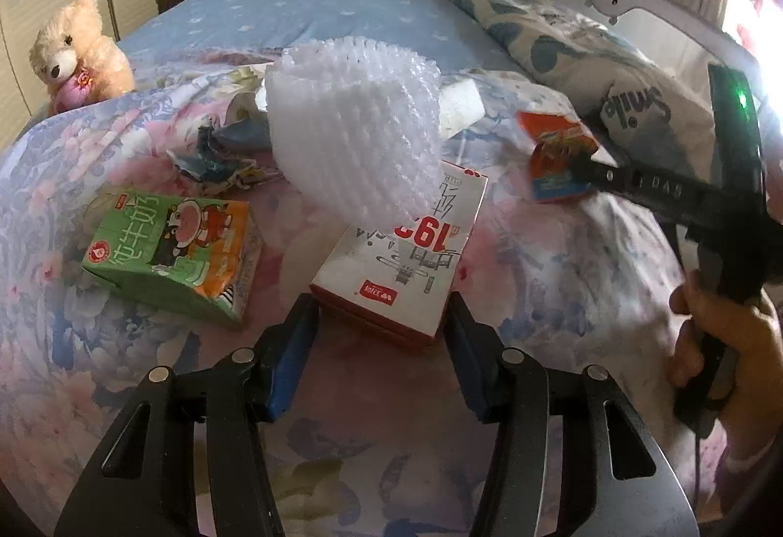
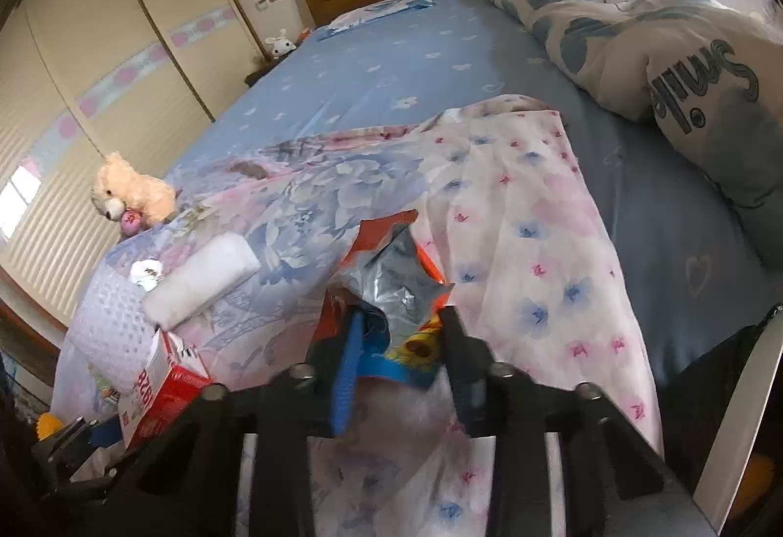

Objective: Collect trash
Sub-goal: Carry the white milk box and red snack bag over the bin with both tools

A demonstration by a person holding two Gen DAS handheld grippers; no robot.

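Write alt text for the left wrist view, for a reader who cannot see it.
The left claw closes around the near end of a red and white carton on a floral quilt, with white foam netting resting on the carton's far end. A green milk carton lies to the left; at right, the right claw grips an orange snack wrapper.

My bed (image 1: 313, 13), blue-sheeted, carries a floral quilt (image 1: 563, 243) under my grippers. On the quilt: a red-and-white box (image 1: 406, 263) just ahead of my left gripper, a green milk carton (image 1: 171, 253) left of it, foam netting (image 1: 352, 130) beyond.
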